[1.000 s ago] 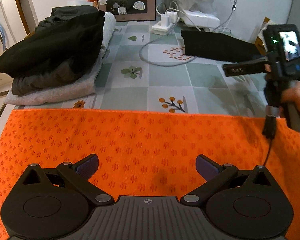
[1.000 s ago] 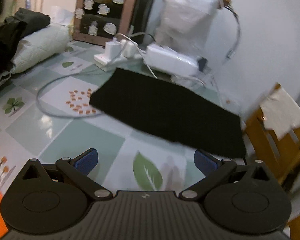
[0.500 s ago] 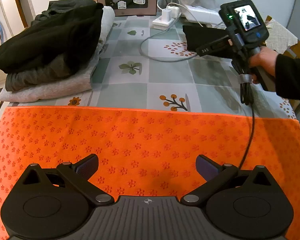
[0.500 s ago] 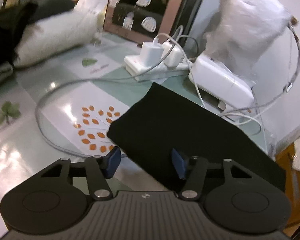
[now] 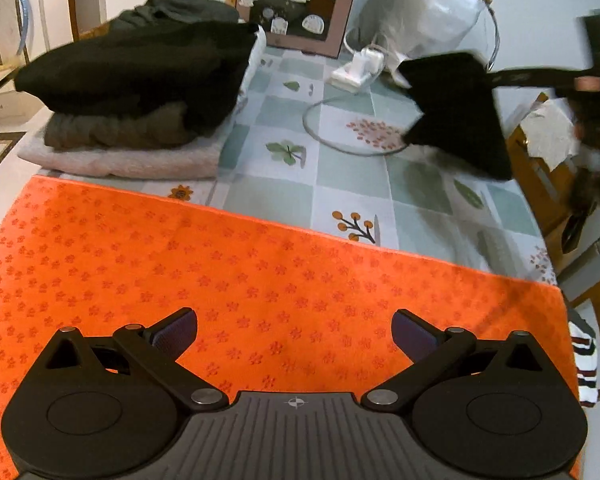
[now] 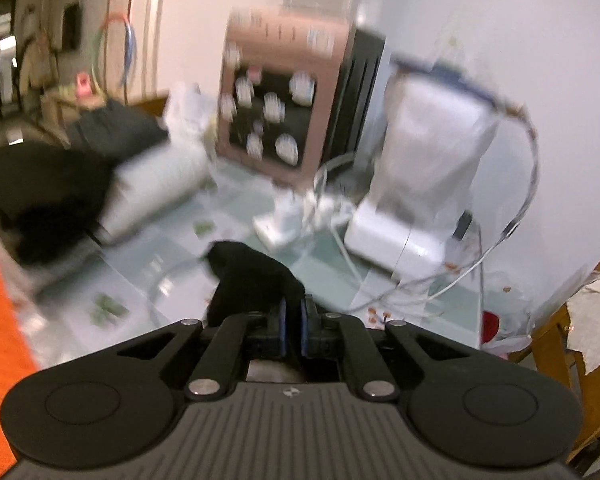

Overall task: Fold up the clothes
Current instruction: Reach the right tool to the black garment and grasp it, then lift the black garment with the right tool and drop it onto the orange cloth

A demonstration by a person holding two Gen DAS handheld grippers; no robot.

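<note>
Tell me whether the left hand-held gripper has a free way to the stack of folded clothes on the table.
Probably yes. The left hand-held gripper is open and empty over the orange mat; the stack of folded clothes lies ahead to its left with nothing between.

Left tool [image 5: 294,330] spread wide, right tool [image 6: 293,320] clamped, raised
</note>
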